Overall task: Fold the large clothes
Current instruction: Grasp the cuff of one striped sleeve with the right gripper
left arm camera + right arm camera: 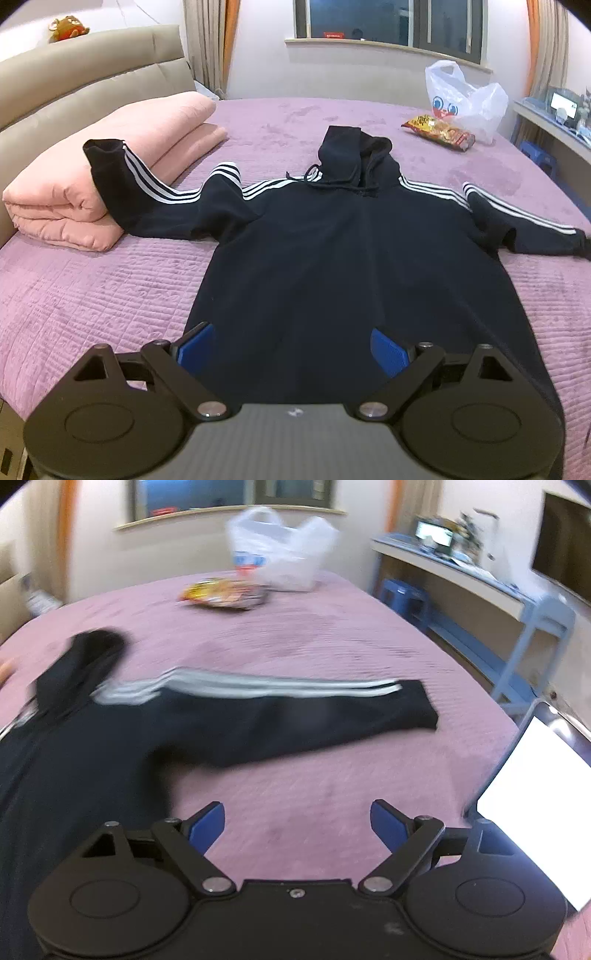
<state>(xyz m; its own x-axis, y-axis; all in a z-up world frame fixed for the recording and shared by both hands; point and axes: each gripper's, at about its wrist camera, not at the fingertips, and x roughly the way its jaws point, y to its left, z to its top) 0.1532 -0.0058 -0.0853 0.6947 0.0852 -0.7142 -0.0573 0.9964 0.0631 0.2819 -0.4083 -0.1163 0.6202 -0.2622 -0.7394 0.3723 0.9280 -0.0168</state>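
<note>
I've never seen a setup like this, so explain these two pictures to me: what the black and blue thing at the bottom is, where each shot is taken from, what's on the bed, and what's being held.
No robot here: a person carries a hand-held tool in each hand, each with a camera looking along its two blue-padded fingers. One picture is from the left tongs, the other from the right tongs. Both stand open and hold nothing. On the purple bedspread a dark hoodie with white stripes lies spread out, one sleeve draped over a folded pink blanket. Further back are a snack packet and a white plastic bag. The right view is blurred.
</note>
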